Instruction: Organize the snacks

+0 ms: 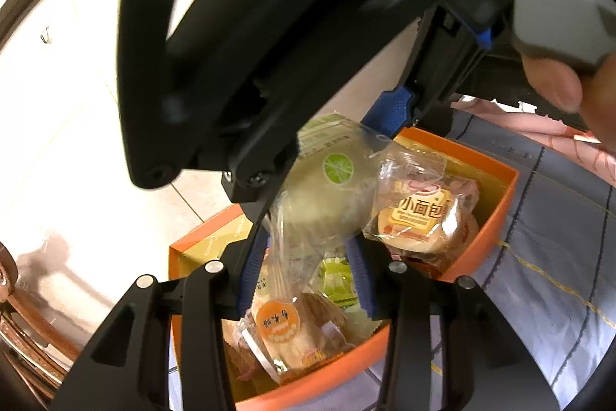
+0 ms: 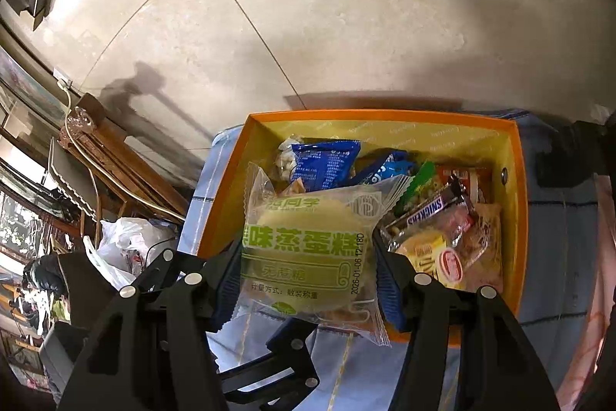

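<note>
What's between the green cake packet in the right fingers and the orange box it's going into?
Nothing visible blocks it. The green cake packet hangs between the right gripper fingers at the near edge of the open orange box. The box has no lid, but snacks like the Snickers bar already cover its floor, so it would land on them.

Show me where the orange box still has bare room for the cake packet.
Orange box: bare yellow floor along the far wall and down the left wall beside the blue packet. Crowded at the right around the Snickers bar. The cake packet hides the near part.
</note>
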A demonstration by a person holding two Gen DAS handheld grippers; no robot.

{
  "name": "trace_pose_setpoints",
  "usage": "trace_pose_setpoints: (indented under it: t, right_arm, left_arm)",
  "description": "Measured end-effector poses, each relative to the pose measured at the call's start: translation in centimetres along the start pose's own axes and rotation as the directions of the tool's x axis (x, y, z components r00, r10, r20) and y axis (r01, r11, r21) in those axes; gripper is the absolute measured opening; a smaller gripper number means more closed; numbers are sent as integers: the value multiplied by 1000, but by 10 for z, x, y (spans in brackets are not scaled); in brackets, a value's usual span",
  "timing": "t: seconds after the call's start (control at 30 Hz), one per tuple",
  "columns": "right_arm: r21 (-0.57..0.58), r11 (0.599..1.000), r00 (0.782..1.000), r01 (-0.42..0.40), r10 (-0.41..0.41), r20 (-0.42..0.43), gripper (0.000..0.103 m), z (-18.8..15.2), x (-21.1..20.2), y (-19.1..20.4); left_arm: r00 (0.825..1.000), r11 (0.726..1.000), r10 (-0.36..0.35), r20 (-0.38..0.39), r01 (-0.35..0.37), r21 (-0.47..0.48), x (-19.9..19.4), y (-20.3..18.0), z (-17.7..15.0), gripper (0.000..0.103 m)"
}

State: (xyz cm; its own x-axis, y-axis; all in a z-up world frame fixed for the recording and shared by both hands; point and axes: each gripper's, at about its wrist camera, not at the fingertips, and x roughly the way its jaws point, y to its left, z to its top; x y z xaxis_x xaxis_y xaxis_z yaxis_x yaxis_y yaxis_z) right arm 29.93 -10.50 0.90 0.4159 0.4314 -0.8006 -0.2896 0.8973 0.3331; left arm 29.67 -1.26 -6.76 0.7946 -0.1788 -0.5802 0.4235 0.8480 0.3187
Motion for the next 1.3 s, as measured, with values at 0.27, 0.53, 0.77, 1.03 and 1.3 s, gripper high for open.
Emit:
trace_pose_setpoints:
  t: [0.27, 0.53, 0.77, 1.03, 1.3]
  right_arm:
    - [-7, 987, 985, 162, -161, 56, 99, 15, 9, -7]
    - [28, 984, 981, 173, -175, 80, 99, 4, -15, -21]
    - [67, 978, 977, 199, -204, 67, 100, -32, -40, -33]
    - [66, 973, 966, 223, -229, 122, 99, -77, -60, -36]
    - [1, 946, 907, 324, -311, 285, 100, -88, -79, -36]
  left_arm:
    - [997, 989, 58, -54, -65, -133, 19, 17, 4, 99]
    - [981, 948, 96, -167, -142, -286, 11, 34, 4, 99]
    - [973, 837, 56, -222, -167, -520, -20, 57, 8, 99]
    - [959, 840, 113, -260, -232, -490, -48, 39, 12, 99]
    - [954, 820, 125, -272, -254, -514, -63, 47, 14, 99]
